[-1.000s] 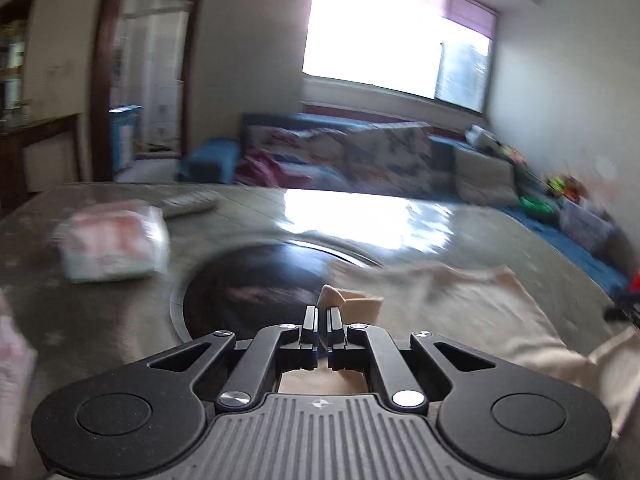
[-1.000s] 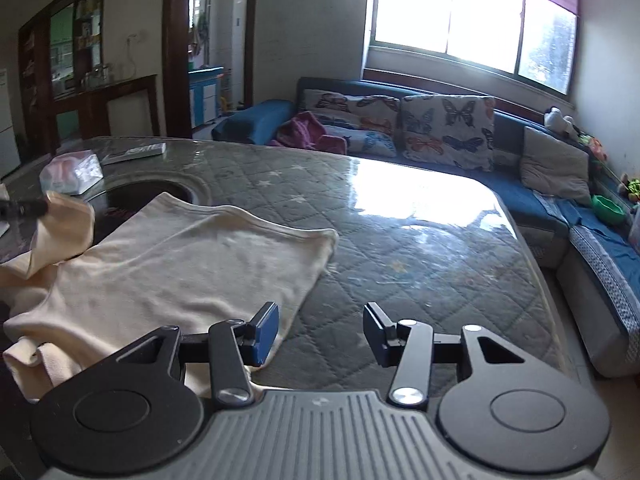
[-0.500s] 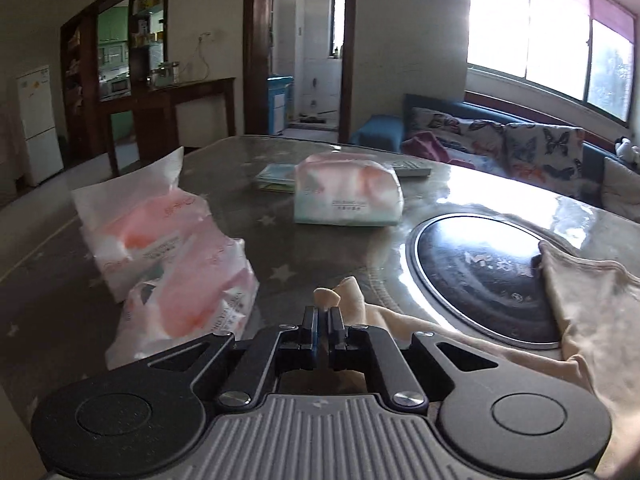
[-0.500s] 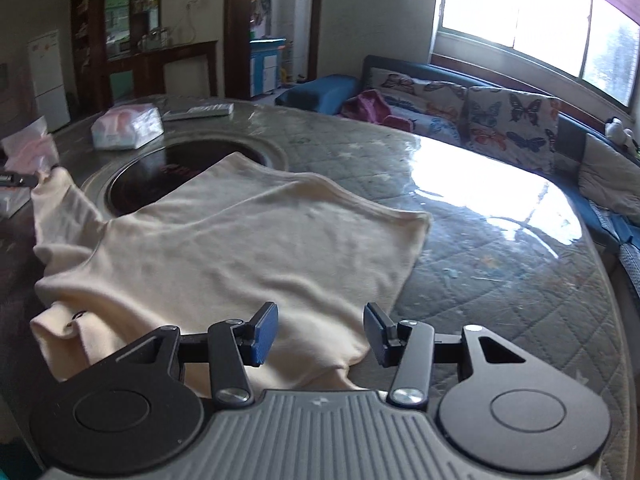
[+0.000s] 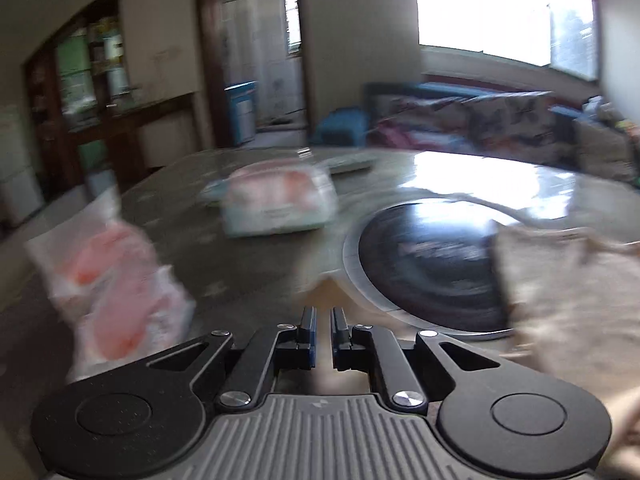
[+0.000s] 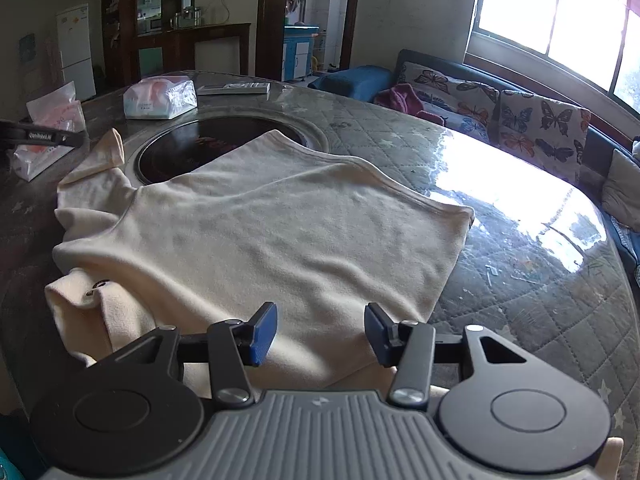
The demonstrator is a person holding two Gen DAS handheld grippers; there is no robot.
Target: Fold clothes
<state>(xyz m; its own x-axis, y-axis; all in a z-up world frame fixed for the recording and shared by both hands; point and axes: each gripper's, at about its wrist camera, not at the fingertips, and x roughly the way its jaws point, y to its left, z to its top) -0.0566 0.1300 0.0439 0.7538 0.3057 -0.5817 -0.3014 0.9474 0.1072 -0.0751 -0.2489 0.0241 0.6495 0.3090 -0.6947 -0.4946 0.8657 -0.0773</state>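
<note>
The cream long-sleeved top lies spread on the worktop, its body mostly flat, its far hem partly over the round black inset plate. One sleeve runs out to the left, its cuff standing up just beside the plate's rim; the near left part is bunched into a thick roll with a small button or snap showing.

The right tool hangs over the near edge of the top with its blue pads spread wide and nothing between them. The left tool has its jaws nearly together with a narrow gap; that view is badly blurred, and I cannot tell whether any cloth sits between them. In the right wrist view its dark finger shows at the far left, near the upright cuff but apparently clear of it.

As a judgement: the top is laid out rather than folded. No neat fold across the body shows, the sleeve lies outward, and the bunched near corner wants smoothing. Most of the folding appears to be left.

Around it stand a wrapped tissue pack, pink-printed plastic bags and a remote control. White lettering on the left tool's finger, the pack's label and the plate's writing are too small or blurred to read.
</note>
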